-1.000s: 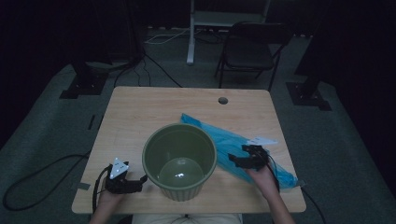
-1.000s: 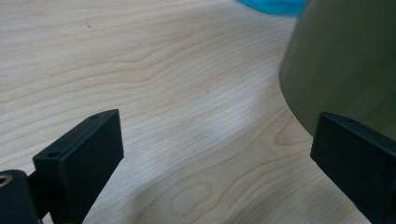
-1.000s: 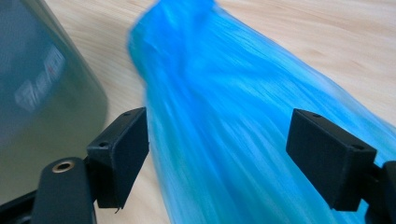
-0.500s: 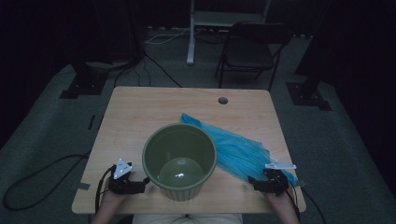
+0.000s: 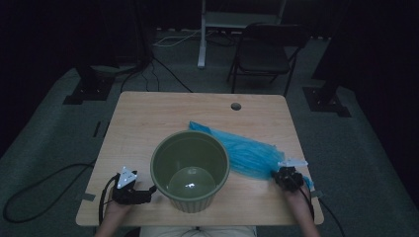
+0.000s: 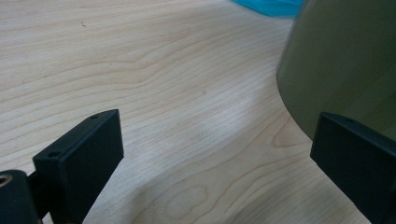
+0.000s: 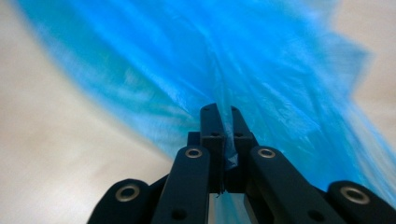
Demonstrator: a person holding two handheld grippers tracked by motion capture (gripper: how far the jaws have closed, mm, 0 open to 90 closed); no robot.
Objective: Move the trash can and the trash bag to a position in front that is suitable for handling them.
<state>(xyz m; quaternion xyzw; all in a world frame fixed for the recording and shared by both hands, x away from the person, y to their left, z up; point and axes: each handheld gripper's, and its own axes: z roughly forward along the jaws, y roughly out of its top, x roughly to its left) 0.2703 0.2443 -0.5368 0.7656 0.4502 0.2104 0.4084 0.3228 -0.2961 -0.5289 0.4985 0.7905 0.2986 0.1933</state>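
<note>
Blue bag [image 7: 261,70] pinched between right tongs [image 7: 223,122] up close.

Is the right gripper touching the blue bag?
Touching. In the right gripper view the right gripper has its jaws closed on a fold of the blue plastic bag, with the thin film pinched between them.

Wooden table [image 5: 148,123], pale grain, small round hole [image 5: 236,106] near far edge. Beyond it, folding chair [image 5: 264,54] on grey carpet. White post [image 5: 201,34] left of chair. Cables [image 5: 163,44] trail across floor; dark stand bases [image 5: 86,91] flank table.
</note>
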